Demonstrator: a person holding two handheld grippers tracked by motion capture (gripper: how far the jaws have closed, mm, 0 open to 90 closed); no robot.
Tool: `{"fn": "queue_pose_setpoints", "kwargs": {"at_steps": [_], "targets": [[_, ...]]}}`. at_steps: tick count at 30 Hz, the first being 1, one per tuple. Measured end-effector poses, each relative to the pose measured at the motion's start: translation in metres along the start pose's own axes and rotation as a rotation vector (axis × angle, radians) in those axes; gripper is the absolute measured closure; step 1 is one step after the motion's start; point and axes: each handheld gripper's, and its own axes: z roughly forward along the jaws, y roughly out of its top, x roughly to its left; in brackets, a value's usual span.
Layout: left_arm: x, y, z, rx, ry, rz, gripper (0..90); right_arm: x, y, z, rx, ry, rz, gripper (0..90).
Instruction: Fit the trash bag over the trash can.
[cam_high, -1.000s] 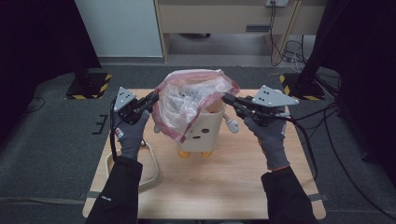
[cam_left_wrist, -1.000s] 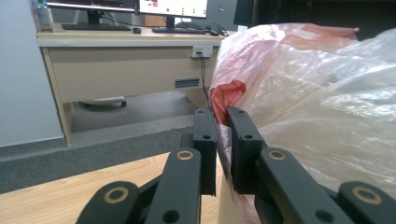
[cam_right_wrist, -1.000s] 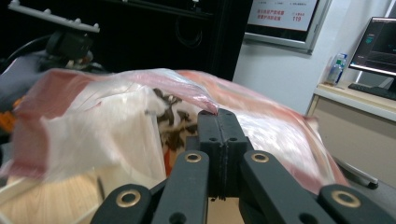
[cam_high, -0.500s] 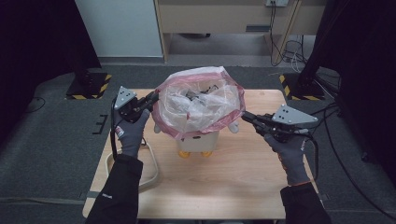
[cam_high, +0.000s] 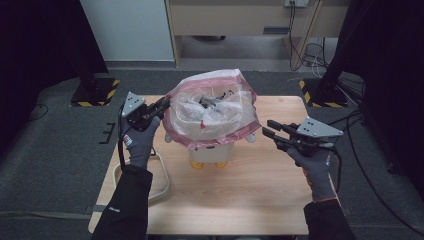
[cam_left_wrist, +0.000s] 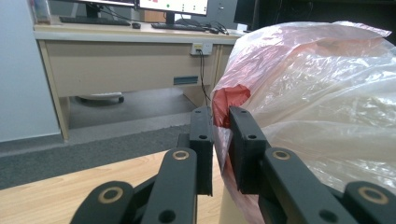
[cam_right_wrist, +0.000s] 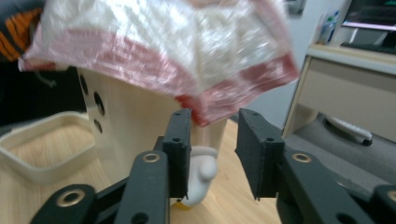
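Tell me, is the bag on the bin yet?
Partly. The bag is spread open over the bin. The left gripper pinches its rim; the right gripper, jaws just opened, is clear of it. Left: pulling the loose, flared rim down around the bin.

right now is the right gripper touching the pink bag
Apart. In the high view the right gripper sits clear of the pink bag, bare table between them; its jaws have just been opening, nothing between them.

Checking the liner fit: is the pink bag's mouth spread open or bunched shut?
Spread open: the pink bag drapes over the small bin, its inside showing from above.
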Motion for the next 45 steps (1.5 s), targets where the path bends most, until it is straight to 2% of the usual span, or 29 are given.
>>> {"fn": "queue_pose_setpoints", "kwargs": {"at_steps": [3,6,9,11,15,20,26,30,33,38,42,45], "targets": [[0.000,0.002,-0.001,-0.006,0.000,0.001,78.7,-0.004,0.003,-0.013,-0.039,-0.015,0.024,59.1],[0.000,0.004,-0.002,-0.014,-0.005,0.002,78.0,-0.008,0.012,-0.016,-0.076,-0.036,0.043,54.8],[0.000,0.007,-0.003,-0.020,-0.016,0.008,75.9,-0.009,0.021,-0.011,-0.106,-0.036,0.073,49.4],[-0.001,0.009,-0.004,-0.031,-0.023,0.014,73.2,-0.009,0.028,-0.003,-0.119,-0.056,0.084,47.9],[-0.001,0.013,-0.004,-0.044,-0.025,0.069,62.4,-0.013,0.040,0.016,-0.130,-0.087,0.086,47.5],[0.001,0.017,-0.002,-0.079,-0.046,0.155,53.3,-0.021,0.054,0.045,-0.105,-0.116,0.029,48.7],[0.000,0.019,0.005,-0.094,-0.084,0.242,51.6,-0.030,0.059,0.074,-0.084,-0.157,-0.045,52.7],[-0.002,0.022,0.007,-0.119,-0.105,0.281,51.1,-0.035,0.056,0.086,-0.071,-0.166,-0.060,55.1],[-0.003,0.025,0.007,-0.114,-0.103,0.315,51.3,-0.036,0.054,0.090,-0.080,-0.149,-0.063,56.1],[-0.003,0.027,0.011,-0.112,-0.099,0.311,53.1,-0.036,0.052,0.099,-0.062,-0.137,-0.056,56.4],[-0.001,0.025,0.016,-0.104,-0.096,0.308,56.4,-0.035,0.051,0.108,-0.060,-0.143,-0.087,56.5],[0.001,0.023,0.020,-0.093,-0.100,0.305,61.0,-0.037,0.050,0.114,-0.053,-0.150,-0.094,61.8]]}}
